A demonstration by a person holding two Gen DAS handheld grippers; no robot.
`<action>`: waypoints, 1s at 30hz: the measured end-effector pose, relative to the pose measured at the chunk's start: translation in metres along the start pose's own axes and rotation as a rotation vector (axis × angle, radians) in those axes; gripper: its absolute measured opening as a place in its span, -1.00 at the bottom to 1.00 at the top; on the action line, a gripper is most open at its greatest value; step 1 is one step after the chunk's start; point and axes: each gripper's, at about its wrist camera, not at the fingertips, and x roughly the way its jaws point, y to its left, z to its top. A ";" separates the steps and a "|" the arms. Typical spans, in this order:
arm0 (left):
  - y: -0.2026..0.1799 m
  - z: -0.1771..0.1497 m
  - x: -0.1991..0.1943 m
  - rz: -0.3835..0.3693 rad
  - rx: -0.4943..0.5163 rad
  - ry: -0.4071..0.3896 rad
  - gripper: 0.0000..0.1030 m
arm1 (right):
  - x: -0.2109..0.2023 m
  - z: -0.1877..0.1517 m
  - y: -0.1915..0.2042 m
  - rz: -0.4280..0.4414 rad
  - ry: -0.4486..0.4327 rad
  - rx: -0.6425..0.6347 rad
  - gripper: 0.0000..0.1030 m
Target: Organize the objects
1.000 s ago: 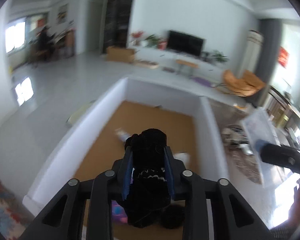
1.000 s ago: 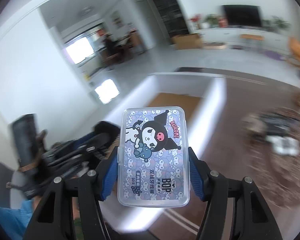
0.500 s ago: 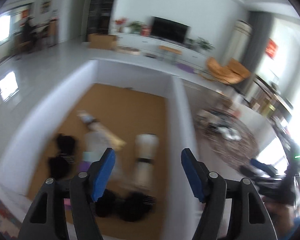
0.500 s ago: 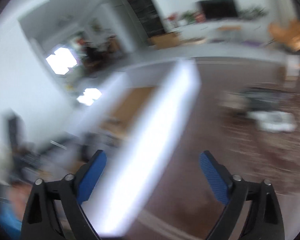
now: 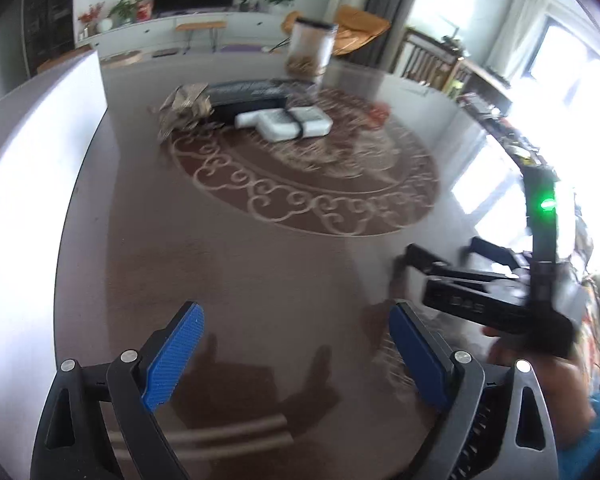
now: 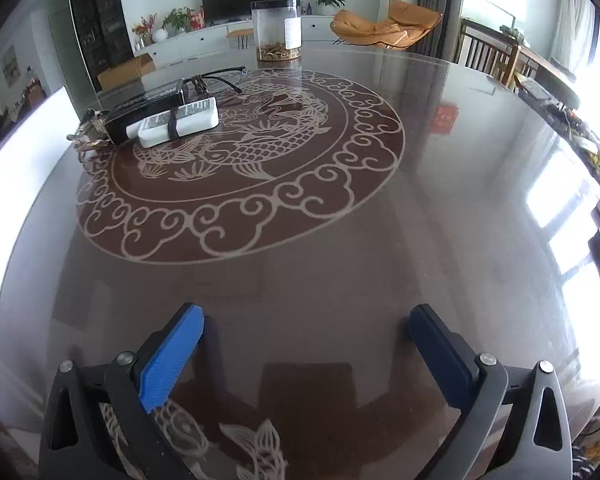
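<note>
Blue-padded grippers (image 5: 296,334) (image 6: 306,340) (both empty) gape wide

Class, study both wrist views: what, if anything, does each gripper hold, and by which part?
Nothing is held. The left gripper and right gripper both have their jaws wide apart over the table.

Left wrist cam sits low behind its own spread fingers (image 5: 194,354), looking out over the table (image 5: 260,272) toward the TV wall, with the right gripper (image 5: 432,264) entering at the frame's right edge. Right wrist cam has the same low pose behind its fingers (image 6: 172,354), close to the table (image 6: 440,208), facing the same wall. Both share the white packs (image 5: 286,122) (image 6: 178,120), black box (image 5: 246,98) (image 6: 146,110) and jar (image 5: 310,46) (image 6: 276,28) in the upper frame, with the white wall (image 5: 32,128) (image 6: 24,136) at left.
</note>
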 end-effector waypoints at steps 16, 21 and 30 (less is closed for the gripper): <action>0.050 0.030 0.055 0.152 -0.043 -0.028 0.83 | 0.017 0.013 0.035 0.037 -0.027 -0.048 1.00; 0.044 0.026 0.057 0.212 0.009 -0.016 1.00 | 0.017 0.012 0.035 0.036 -0.027 -0.049 1.00; 0.051 0.019 0.052 0.199 0.045 -0.015 1.00 | 0.017 0.013 0.035 0.034 -0.028 -0.050 1.00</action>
